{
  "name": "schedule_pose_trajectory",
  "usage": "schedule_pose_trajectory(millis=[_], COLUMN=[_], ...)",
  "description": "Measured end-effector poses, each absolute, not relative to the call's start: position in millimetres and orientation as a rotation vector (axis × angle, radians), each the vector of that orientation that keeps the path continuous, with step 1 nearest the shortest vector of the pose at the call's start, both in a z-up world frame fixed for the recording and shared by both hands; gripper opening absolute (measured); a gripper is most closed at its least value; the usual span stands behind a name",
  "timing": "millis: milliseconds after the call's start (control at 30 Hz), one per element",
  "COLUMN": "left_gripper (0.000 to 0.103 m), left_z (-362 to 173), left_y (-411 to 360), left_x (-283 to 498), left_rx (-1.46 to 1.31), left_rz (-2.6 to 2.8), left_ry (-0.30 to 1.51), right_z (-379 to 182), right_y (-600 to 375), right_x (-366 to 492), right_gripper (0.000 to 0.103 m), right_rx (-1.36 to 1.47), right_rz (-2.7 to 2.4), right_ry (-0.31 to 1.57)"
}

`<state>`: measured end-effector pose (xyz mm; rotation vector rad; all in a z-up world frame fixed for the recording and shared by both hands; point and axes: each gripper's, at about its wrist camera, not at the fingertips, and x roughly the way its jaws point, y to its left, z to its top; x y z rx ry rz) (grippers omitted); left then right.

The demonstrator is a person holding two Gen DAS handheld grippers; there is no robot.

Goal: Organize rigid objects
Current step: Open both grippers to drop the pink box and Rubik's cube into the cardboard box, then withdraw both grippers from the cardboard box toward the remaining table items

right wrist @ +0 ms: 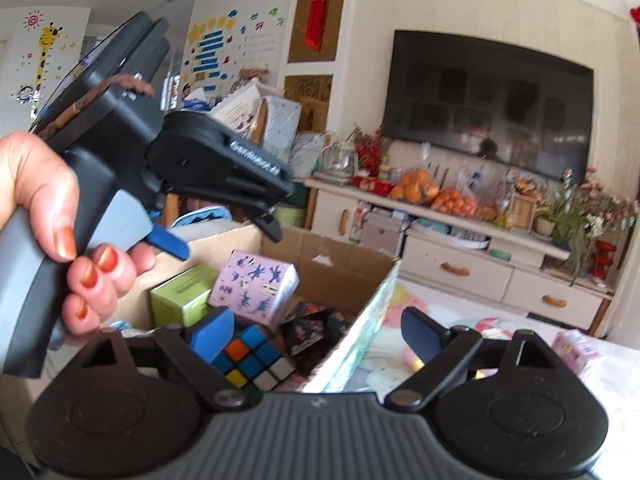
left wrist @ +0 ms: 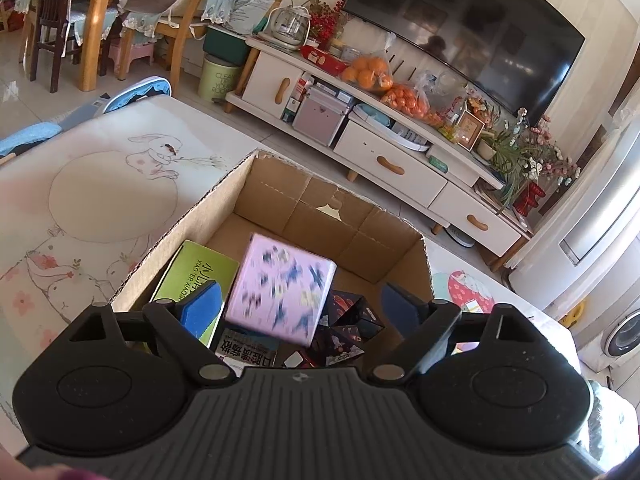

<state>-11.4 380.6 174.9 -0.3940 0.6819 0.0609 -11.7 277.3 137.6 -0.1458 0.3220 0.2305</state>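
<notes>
Sitting at lower left of the cardboard box [left wrist: 224, 216], green carton [left wrist: 200, 270]: stiff, light, best pinched across flat sides. Tumbling just right of it, blurred at frame centre, pink patterned box [left wrist: 280, 288], probably light and rigid, corners liable to dent. Hanging wide open above, left gripper [left wrist: 302, 308], pads clear of the pink box, nothing held. Lying further right, dark folding cube [left wrist: 348, 324], partly hidden. Showing in the right wrist view, lower centre, puzzle cube [right wrist: 250, 358], slick-faced, half covered by a blue pad. Spreading open too, right gripper [right wrist: 316, 334], empty, straddling the box wall. Blurring at far right, small pink item [right wrist: 576, 350], hard to identify.
</notes>
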Motion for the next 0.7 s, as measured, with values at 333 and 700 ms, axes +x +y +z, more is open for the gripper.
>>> schedule_pose_trajectory(millis=[333, 700], left_gripper=[0.103, 0.103], left_z=[173.9, 172.1], left_y=[377.1, 374.9], left_x=[-11.6, -10.7], left_rx=[-0.385, -0.367], left_rz=[0.037, 0.011], left_ry=[0.681, 0.691], right_z=[135.2, 128.0], right_y=[262.7, 255.6], right_x=[-11.6, -17.7], right_gripper=[0.098, 0.099], right_rx=[-0.122, -0.140], right_rz=[0.218, 0.192], right_ry=[0.315, 0.306])
